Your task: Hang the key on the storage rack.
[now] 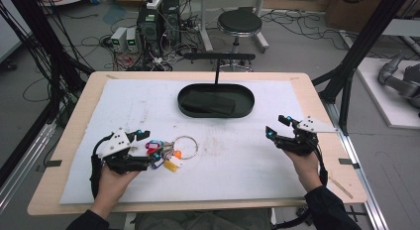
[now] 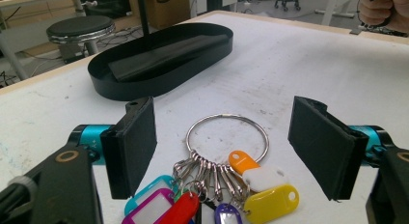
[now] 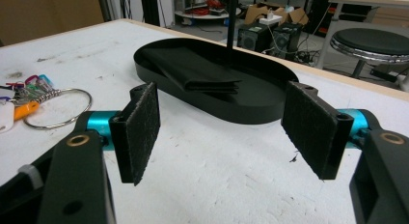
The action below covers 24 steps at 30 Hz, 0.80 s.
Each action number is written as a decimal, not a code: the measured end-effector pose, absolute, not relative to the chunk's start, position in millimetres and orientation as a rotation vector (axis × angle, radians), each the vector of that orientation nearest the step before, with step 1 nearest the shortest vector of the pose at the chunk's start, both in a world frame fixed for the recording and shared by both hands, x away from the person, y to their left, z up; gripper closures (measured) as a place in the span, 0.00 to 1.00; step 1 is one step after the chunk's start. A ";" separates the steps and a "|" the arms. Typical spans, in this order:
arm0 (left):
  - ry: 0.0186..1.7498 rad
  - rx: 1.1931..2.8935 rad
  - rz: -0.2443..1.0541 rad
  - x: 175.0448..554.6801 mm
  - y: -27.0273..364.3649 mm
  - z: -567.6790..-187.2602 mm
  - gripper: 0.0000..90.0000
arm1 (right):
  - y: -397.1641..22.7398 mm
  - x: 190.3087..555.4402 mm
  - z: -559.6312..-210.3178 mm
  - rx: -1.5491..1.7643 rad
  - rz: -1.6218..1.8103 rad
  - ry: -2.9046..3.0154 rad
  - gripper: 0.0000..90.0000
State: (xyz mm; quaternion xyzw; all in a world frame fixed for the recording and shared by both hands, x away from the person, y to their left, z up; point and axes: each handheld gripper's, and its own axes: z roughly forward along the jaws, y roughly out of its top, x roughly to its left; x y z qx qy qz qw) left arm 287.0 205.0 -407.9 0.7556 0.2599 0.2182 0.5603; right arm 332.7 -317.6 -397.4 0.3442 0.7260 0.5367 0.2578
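A workshop floor strewn with cables, computer boxes and a round stool [image 1: 239,23] lies beyond a wooden counter [image 1: 69,128] covered by a white mat [image 1: 237,160].

The left gripper [image 1: 140,139], at the near left of the counter, has its jaws wide apart — nothing pressed between the pads. In the left gripper view, the left gripper [image 2: 223,147] straddles a bunch of key tags [image 2: 212,195]: the metal ring [image 2: 227,138] lies flat on the mat between the two jaws, touching neither, with the coloured tags — orange, white, yellow, purple, red, pink and blue — fanned out toward the camera. In the high view the key tags [image 1: 166,153] sit just at the tips of that gripper, the ring [image 1: 185,146] on their right side.

The right gripper [image 1: 277,126], at the near right and well apart from the keys, also has its jaws spread with nothing between them; in the right gripper view the right gripper [image 3: 224,132] faces bare mat.

Farther off, near the middle of the counter's far side, stands a black oval tray [image 1: 184,95] holding a folded black thing [image 1: 208,105]; a thin black post [image 1: 216,70] with a crossbar rises at its far rim.
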 end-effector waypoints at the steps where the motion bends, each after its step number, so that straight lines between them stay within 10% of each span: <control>1: 0.617 1.781 0.512 287.7 205.5 -408.0 0.28 | -317.7 332.8 -397.4 0.935 1.456 1.967 0.34; 24: 0.684 1.829 0.374 319.8 183.7 -400.2 0.28 | -323.5 336.8 -401.4 0.994 1.473 2.032 0.24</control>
